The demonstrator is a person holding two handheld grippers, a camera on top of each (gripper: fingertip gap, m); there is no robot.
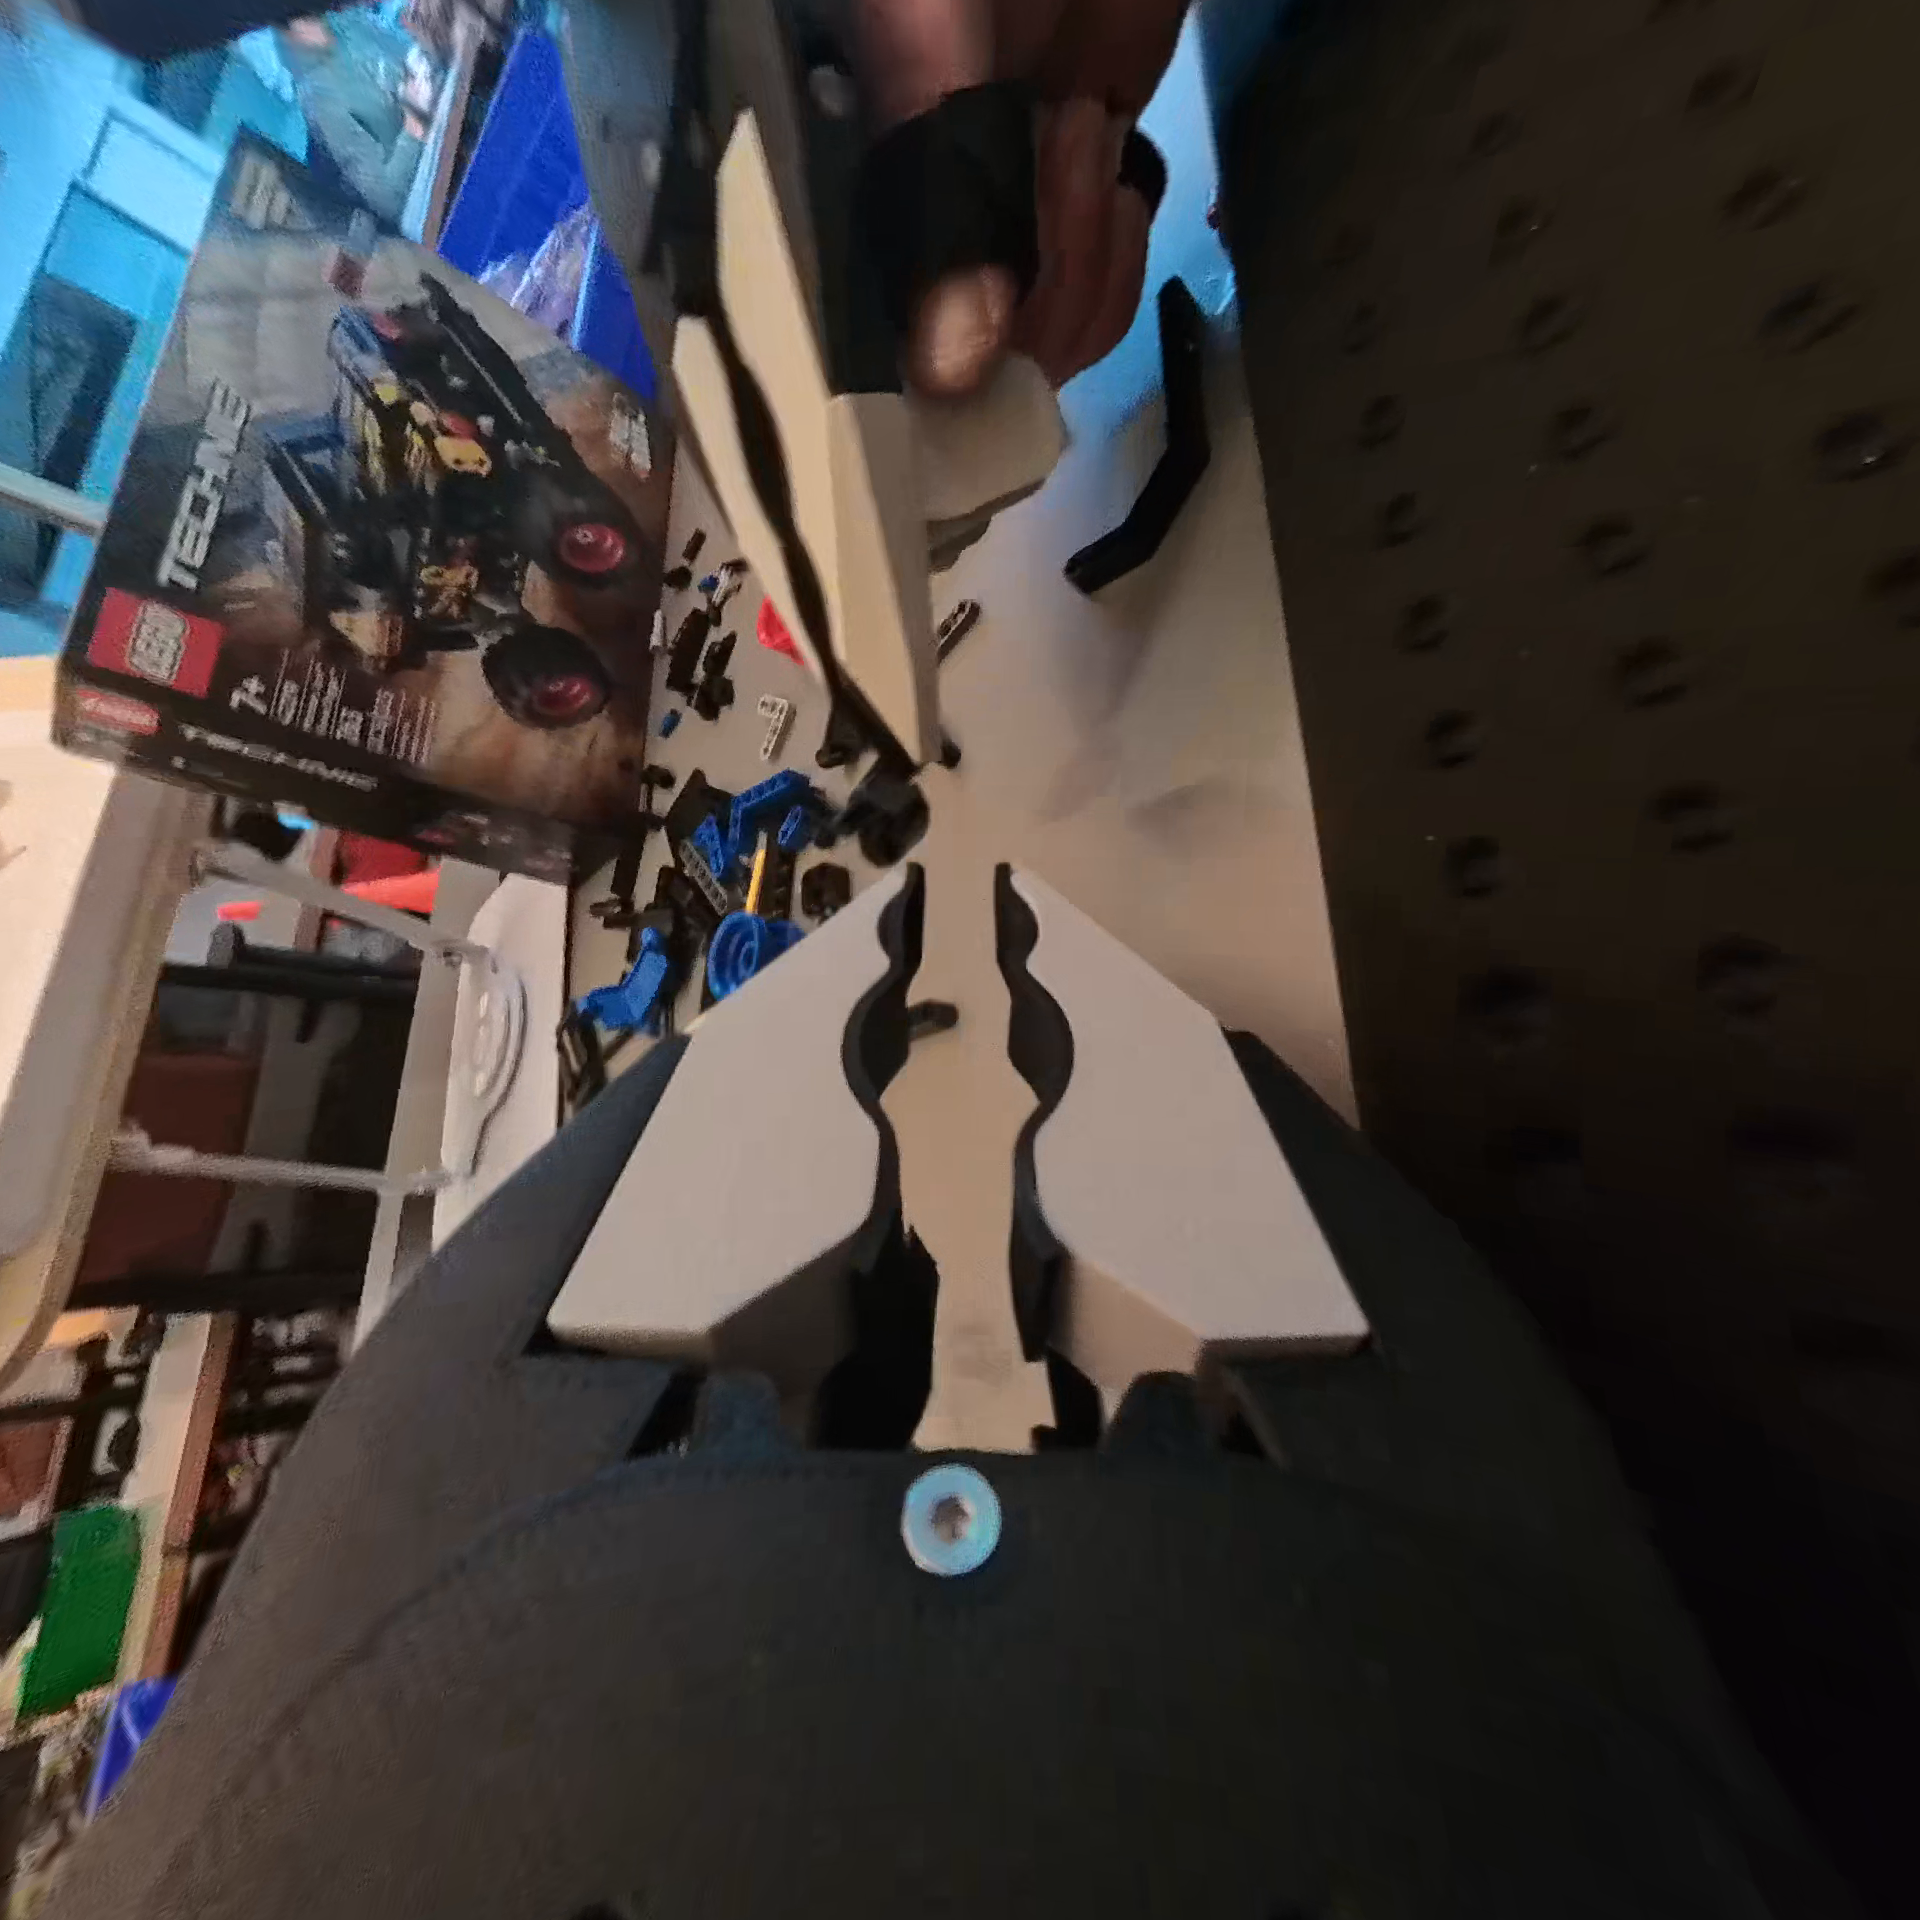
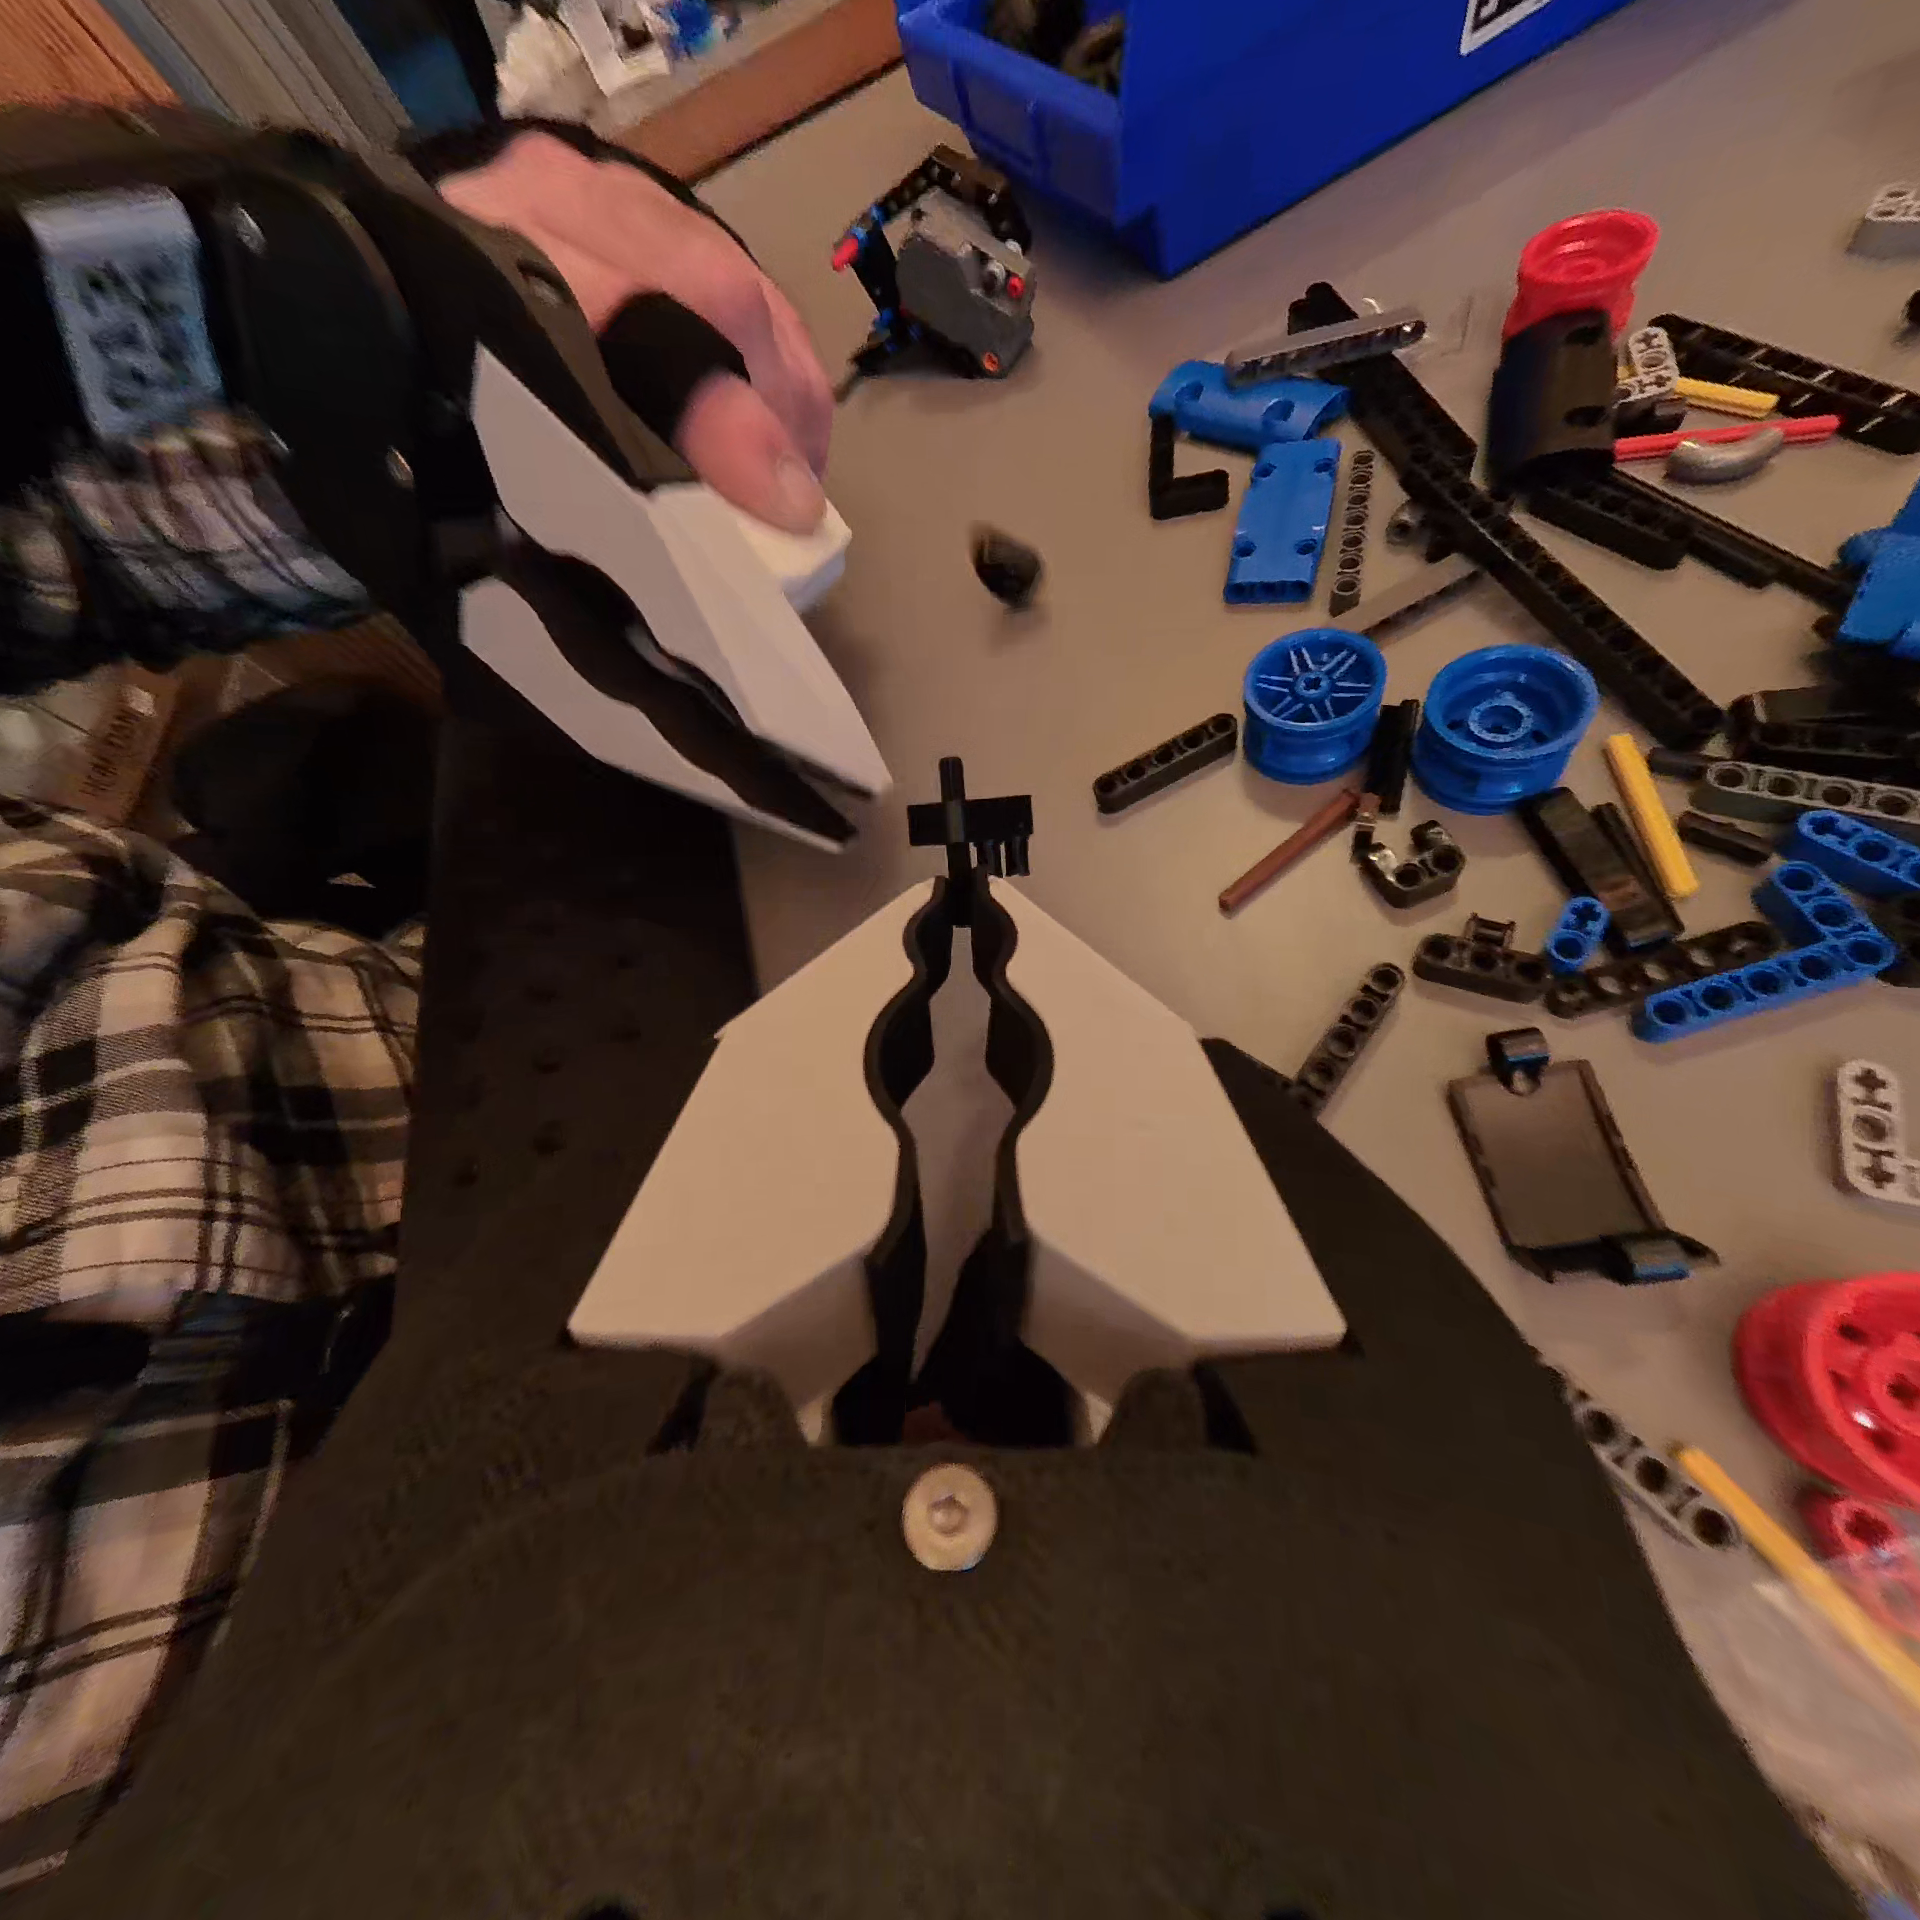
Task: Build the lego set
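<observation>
My right gripper point(image 2: 966, 896) is shut on a small black axle piece with a cross connector point(image 2: 968, 821), held upright above the grey table point(image 2: 935, 665). My left gripper point(image 1: 958, 883) is slightly open and empty; a small black pin point(image 1: 932, 1013) lies on the table between its fingers. In the right wrist view the left gripper point(image 2: 862, 805) points at the held piece from the left, a short gap away. The right gripper point(image 1: 914, 743) shows in the left wrist view, tip to tip with mine. Loose blue and black parts point(image 1: 727, 894) lie beside them.
The set's box point(image 1: 364, 540) stands behind the pile. A blue bin point(image 2: 1247, 135), a part-built grey assembly point(image 2: 956, 281), two blue wheels point(image 2: 1314, 701), red hubs point(image 2: 1849, 1382), black beams point(image 2: 1538, 582) and a black panel point(image 2: 1558, 1164) lie to the right. A black perforated board point(image 2: 582, 1039) borders the table's near edge. From either gripper's tips it is about 25 cm to the part-built grey assembly point(image 2: 956, 281).
</observation>
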